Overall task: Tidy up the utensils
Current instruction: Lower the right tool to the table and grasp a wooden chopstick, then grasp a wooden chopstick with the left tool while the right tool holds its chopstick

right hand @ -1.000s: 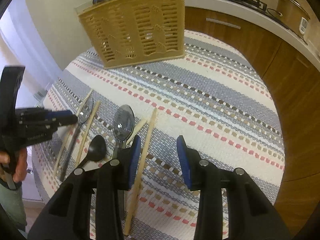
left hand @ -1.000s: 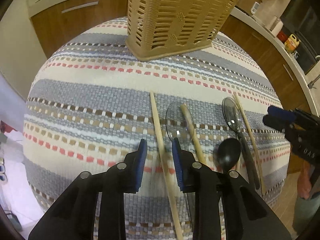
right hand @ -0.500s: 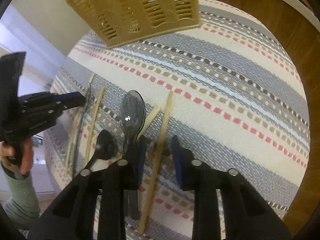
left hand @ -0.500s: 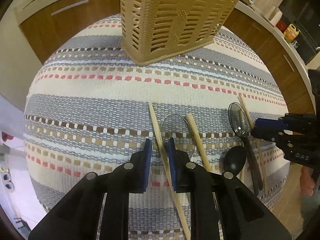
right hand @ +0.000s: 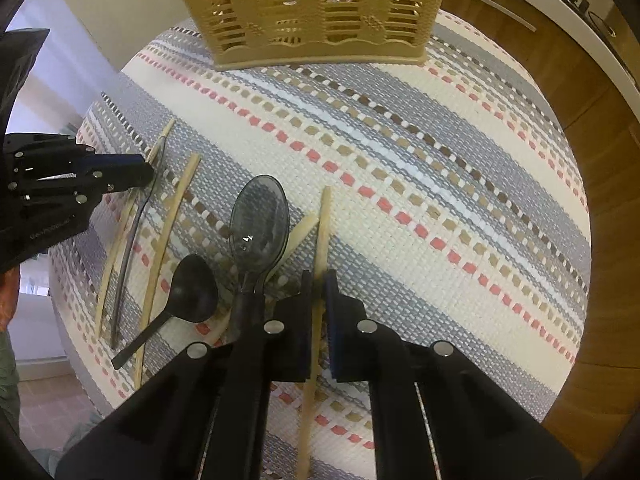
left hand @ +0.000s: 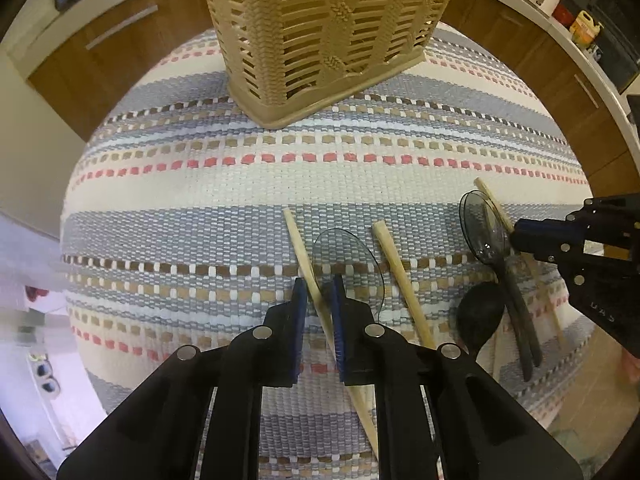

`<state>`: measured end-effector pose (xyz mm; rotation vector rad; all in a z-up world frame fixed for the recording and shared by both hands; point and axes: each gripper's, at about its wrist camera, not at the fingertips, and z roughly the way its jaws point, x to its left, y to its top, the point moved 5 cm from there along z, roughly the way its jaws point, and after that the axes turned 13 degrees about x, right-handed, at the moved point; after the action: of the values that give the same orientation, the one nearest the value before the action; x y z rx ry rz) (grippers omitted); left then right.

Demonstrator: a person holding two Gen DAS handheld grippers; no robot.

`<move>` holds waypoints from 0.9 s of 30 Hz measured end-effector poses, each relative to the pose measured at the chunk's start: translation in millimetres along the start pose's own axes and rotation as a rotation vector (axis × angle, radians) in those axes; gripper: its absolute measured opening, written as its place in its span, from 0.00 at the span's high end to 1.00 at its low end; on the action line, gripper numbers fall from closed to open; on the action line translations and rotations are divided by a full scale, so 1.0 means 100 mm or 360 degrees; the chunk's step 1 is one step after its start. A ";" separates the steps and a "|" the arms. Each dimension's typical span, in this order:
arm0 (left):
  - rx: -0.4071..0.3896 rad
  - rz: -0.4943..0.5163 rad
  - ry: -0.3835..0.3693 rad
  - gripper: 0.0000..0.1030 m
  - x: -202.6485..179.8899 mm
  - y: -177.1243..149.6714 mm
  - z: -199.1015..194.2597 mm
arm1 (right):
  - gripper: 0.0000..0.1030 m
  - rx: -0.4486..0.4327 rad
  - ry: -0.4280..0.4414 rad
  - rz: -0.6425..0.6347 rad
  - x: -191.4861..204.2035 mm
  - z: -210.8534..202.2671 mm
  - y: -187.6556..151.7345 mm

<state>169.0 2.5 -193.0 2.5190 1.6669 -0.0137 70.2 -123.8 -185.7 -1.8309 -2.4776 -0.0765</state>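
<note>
Woven stripes of grey, cream and red cover the tablecloth point(left hand: 200, 208), and the tan slotted utensil basket point(left hand: 320, 32) stands at its far side. In the left wrist view, the left gripper point(left hand: 319, 300), well in front of the basket, has just been closing and now pinches a wooden chopstick point(left hand: 298, 240); a clear spoon point(left hand: 352, 264) lies just beside it. In the right wrist view, the right gripper point(right hand: 318, 292), also well short of the basket, has closed on another chopstick point(right hand: 326, 220), apparently touching both pads; a smoky spoon point(right hand: 260, 220) and black ladle point(right hand: 192, 290) lie alongside
</note>
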 end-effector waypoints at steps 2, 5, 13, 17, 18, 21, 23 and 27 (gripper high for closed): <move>-0.0042 -0.0043 -0.0055 0.96 0.02 0.00 -0.02 | 0.96 -0.0013 0.0035 0.0012 -0.03 -0.01 -0.02; -0.0108 -0.0076 -0.0143 0.98 0.10 -0.10 -0.03 | 0.96 -0.0038 0.0072 0.0028 -0.07 -0.03 -0.06; -0.0177 -0.0047 -0.0276 0.99 0.18 -0.33 -0.12 | 0.96 -0.0095 0.0134 0.0071 -0.28 -0.14 -0.13; -0.0140 -0.0102 -0.0414 0.92 0.23 -0.40 -0.08 | 0.96 -0.0077 0.0155 0.0078 -0.39 -0.11 -0.18; -0.0150 -0.0087 -0.0384 0.89 0.21 -0.41 -0.10 | 0.96 -0.0072 0.0161 0.0080 -0.41 -0.10 -0.19; -0.0162 -0.0017 -0.0331 0.68 0.13 -0.47 -0.14 | 0.96 -0.0080 0.0159 0.0076 -0.40 -0.10 -0.20; -0.0201 -0.0011 -0.0271 0.63 0.15 -0.52 -0.21 | 0.96 -0.0085 0.0160 0.0077 -0.40 -0.11 -0.21; -0.0216 -0.0017 -0.0238 0.68 0.23 -0.63 -0.30 | 0.96 -0.0090 0.0157 0.0074 -0.41 -0.11 -0.23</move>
<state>118.6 50.9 -171.3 2.3480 1.5687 -0.0853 60.6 -170.1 -178.5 -1.8565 -2.3892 -0.2312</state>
